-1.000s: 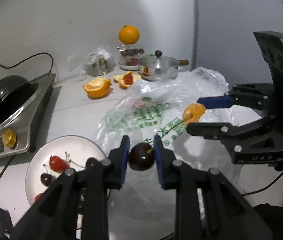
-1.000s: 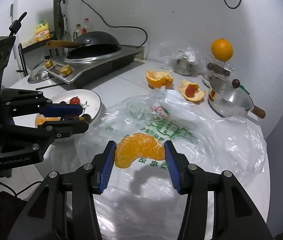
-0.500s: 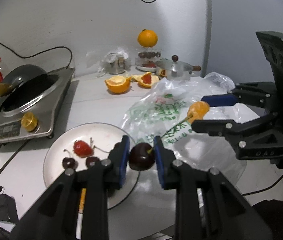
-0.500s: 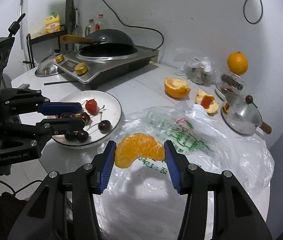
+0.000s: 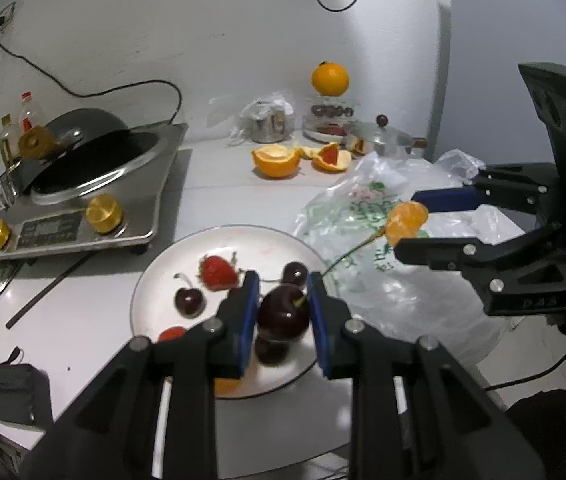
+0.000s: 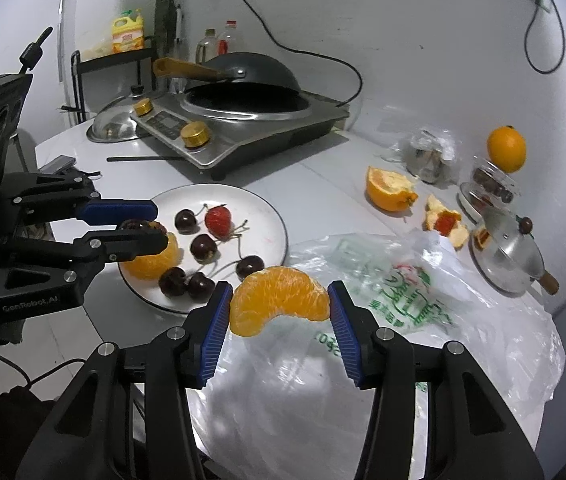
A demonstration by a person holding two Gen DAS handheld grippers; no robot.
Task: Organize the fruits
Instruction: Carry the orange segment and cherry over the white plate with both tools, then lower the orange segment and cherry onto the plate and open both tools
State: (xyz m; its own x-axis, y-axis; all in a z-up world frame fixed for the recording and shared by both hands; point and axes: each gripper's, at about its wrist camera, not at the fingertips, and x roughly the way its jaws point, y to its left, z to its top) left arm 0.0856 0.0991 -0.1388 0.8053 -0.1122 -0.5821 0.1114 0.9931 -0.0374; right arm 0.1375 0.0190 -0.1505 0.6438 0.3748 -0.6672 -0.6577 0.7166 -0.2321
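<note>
My left gripper (image 5: 283, 314) is shut on a dark cherry (image 5: 281, 316) with a long stem, held over the near part of the white plate (image 5: 243, 242). From the right wrist view the same gripper (image 6: 145, 224) hangs above the plate's left side. My right gripper (image 6: 279, 312) is shut on a peeled orange piece (image 6: 279, 300), above the plastic bag (image 6: 363, 320) just right of the plate (image 6: 271, 216). On the plate lie a strawberry (image 6: 217, 220), several cherries (image 6: 203, 247) and an orange chunk (image 6: 151, 260).
An induction cooker with a black wok (image 5: 95, 168) stands left of the plate. At the back are orange peel halves (image 5: 277, 158), a whole orange (image 5: 330, 79) on a jar, a steel pot (image 6: 511, 256) and a wrapped tin. A chopstick (image 5: 47, 294) lies by the cooker.
Both grippers have carried their fruit leftward, off the bag towards the plate. The cherry now hangs over the plate; the orange piece is beside its right rim.
</note>
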